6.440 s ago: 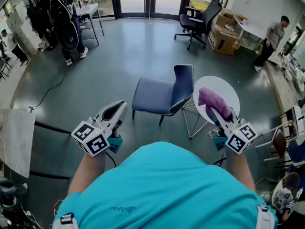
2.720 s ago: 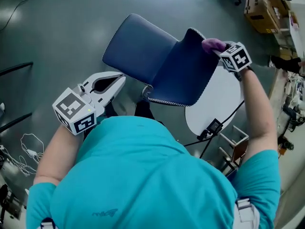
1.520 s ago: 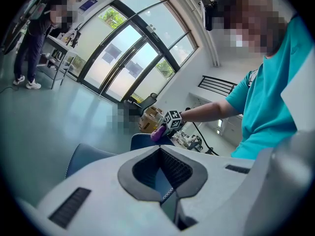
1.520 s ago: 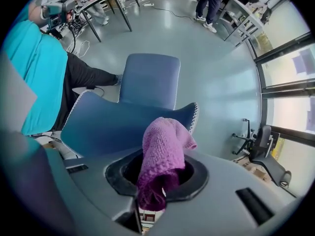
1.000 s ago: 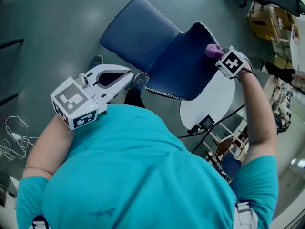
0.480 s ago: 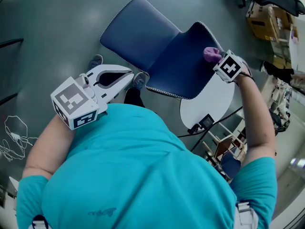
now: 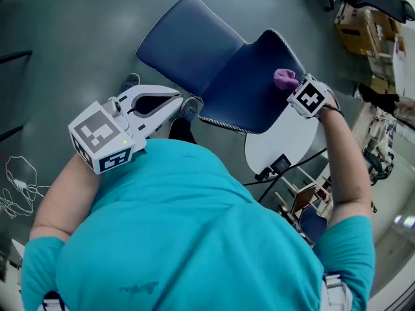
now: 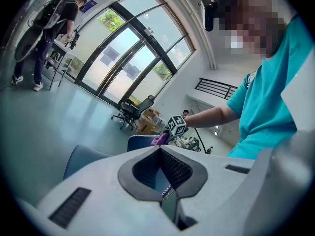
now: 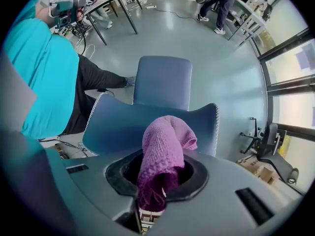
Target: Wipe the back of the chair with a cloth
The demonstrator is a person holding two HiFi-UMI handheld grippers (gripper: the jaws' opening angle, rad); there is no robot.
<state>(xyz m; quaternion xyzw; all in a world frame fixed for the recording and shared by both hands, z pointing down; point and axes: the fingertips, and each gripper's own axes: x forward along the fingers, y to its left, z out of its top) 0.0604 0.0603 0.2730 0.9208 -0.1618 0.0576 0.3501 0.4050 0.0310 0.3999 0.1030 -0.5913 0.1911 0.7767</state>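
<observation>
At the chair back [image 7: 249, 86], the right claw [image 7: 290, 87] clamps a purple cloth [image 7: 284, 78]; the left claw [image 7: 175, 103], closed and empty, hangs near the seat [image 7: 188, 41].

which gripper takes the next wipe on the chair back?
Right. The right gripper is shut on the purple cloth at the upper edge of the chair back; the left gripper is shut, empty, near the person's body.
</observation>
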